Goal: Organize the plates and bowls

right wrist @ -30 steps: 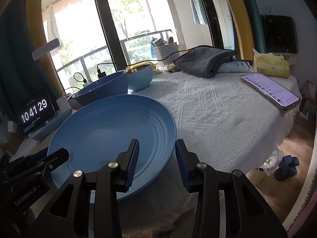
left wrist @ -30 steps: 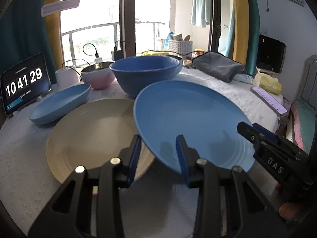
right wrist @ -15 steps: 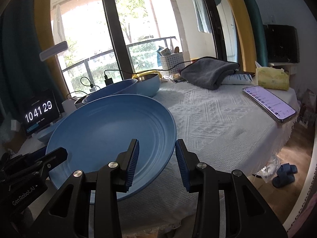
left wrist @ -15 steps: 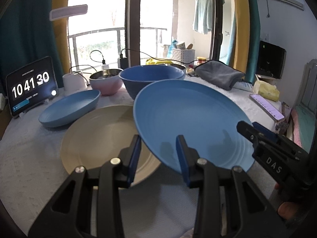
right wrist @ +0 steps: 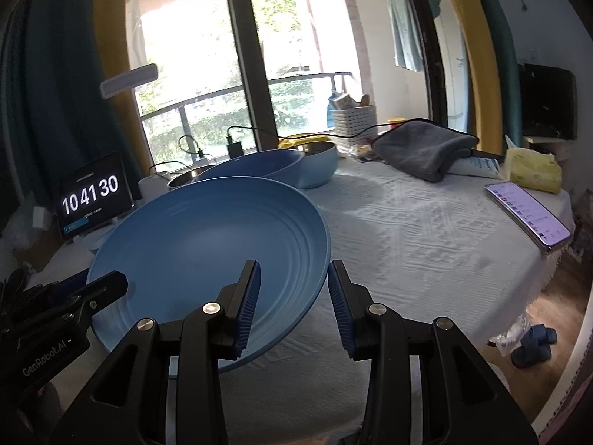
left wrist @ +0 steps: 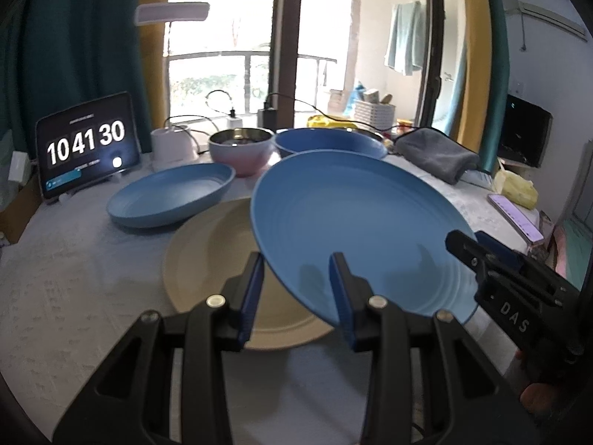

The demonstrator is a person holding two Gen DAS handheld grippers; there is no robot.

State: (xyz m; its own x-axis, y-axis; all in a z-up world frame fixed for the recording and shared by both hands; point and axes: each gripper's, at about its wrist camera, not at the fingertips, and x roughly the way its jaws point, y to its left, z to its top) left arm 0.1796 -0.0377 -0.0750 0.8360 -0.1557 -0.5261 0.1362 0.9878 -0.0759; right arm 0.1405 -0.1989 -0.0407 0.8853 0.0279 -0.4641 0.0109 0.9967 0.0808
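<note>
Both grippers are on the big blue plate [left wrist: 355, 230], which is lifted off the table [left wrist: 74, 278] and tilted. Left gripper [left wrist: 296, 289]: jaws part-spread, plate's near rim sits in the gap between them. I can't tell if the pads actually press it. Right gripper [right wrist: 292, 296]: same story, jaws set apart with the plate's right rim passing between them; left finger over the plate face, right finger outside the rim. Grip contact can't be confirmed there either.

From the left gripper:
- beige plate [left wrist: 215, 259] flat on the table just ahead and slightly left, partly under the blue plate's low edge
- shallow blue oval dish [left wrist: 170, 194] further ahead-left, just beyond the beige plate
- pink bowl with steel inner [left wrist: 241, 148] ahead, behind the dish
- large blue bowl [left wrist: 330, 144] ahead, behind the raised plate
- tablet clock [left wrist: 87, 144] far left, reads 10 41 30
- grey folded cloth [left wrist: 437, 154] ahead-right, phone [left wrist: 515, 217] right, near the table edge
- right gripper's black body enters from the right, at the plate's right rim

From the right gripper:
- plate fills the left-ahead area; left gripper's black body low on the left at its edge
- a smaller blue bowl [right wrist: 318, 165] ahead, touching the large blue bowl's right side
- bare white tablecloth ahead-right, slippers [right wrist: 533, 345] on the floor far right
</note>
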